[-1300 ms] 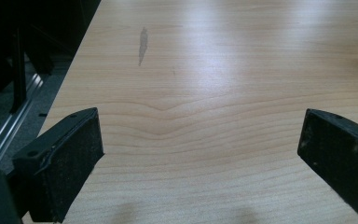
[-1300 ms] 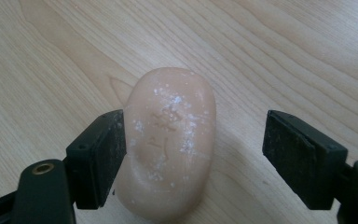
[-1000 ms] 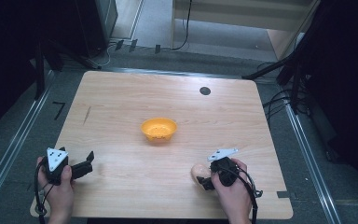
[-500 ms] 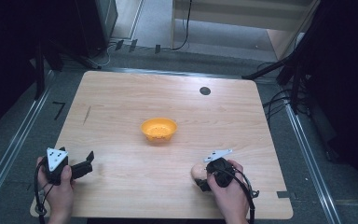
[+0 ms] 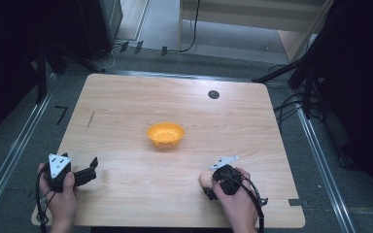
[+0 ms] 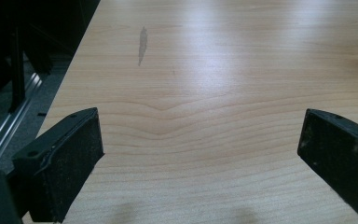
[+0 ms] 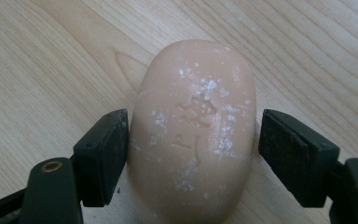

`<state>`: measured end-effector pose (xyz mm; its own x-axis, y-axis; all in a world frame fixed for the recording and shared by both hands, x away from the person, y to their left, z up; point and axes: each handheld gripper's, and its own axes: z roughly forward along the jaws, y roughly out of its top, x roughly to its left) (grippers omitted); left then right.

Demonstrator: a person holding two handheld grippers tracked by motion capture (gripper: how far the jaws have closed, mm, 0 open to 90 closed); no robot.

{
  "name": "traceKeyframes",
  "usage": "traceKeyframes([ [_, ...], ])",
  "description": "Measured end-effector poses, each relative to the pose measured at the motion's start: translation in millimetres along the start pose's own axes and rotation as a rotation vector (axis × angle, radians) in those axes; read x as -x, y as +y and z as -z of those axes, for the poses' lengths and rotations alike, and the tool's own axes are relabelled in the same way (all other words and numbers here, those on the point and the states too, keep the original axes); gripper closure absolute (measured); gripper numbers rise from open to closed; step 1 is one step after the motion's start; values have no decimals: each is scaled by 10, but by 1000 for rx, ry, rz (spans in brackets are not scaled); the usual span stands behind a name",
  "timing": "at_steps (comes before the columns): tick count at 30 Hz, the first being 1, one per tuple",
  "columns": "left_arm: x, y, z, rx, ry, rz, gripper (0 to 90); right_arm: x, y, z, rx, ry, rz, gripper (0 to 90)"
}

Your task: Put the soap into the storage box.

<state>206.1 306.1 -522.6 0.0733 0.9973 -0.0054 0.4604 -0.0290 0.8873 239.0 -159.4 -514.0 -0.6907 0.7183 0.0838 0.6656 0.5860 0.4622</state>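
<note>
Right gripper view: a pale peach, oval bar of soap (image 7: 193, 135) with a stamped mark and white flecks on its top lies flat on the light wooden table (image 7: 42, 60), and the right gripper (image 7: 193, 156) straddles it. The left jaw pad touches or all but touches the bar's flank, while a narrow gap shows between the bar and the other pad, so the jaws stand at a middling width, around the soap but not clamped on it.

In the high view the soap (image 5: 204, 179) sits near the table's front edge on the right, just peeking out beside the right gripper (image 5: 209, 187), which the person's hand holds low over it. A small orange plastic bowl (image 5: 165, 134) stands near the middle of the table (image 5: 126, 97), well apart from the soap. The left gripper (image 5: 91, 171) rests near the front left corner; in the left gripper view its jaws (image 6: 200, 158) stand wide apart over bare wood, with nothing between them.

The step in hand looks like the grasp of the soap. My judgement is that the next move calls for closing the jaws evenly on the bar's long sides, firmly enough that the smooth, rounded soap does not squirt out, before lifting it, probably towards the bowl.
</note>
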Motion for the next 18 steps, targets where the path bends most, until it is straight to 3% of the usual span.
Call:
traceKeyframes([
  [12, -1, 0, 0, 0, 0, 0, 4, -12, 0, -36, -20, -6, 0, 258],
  [18, 4, 0, 0, -2, 1, 0, 4, -49, 20, -49, -44, -37, 33, 270],
])
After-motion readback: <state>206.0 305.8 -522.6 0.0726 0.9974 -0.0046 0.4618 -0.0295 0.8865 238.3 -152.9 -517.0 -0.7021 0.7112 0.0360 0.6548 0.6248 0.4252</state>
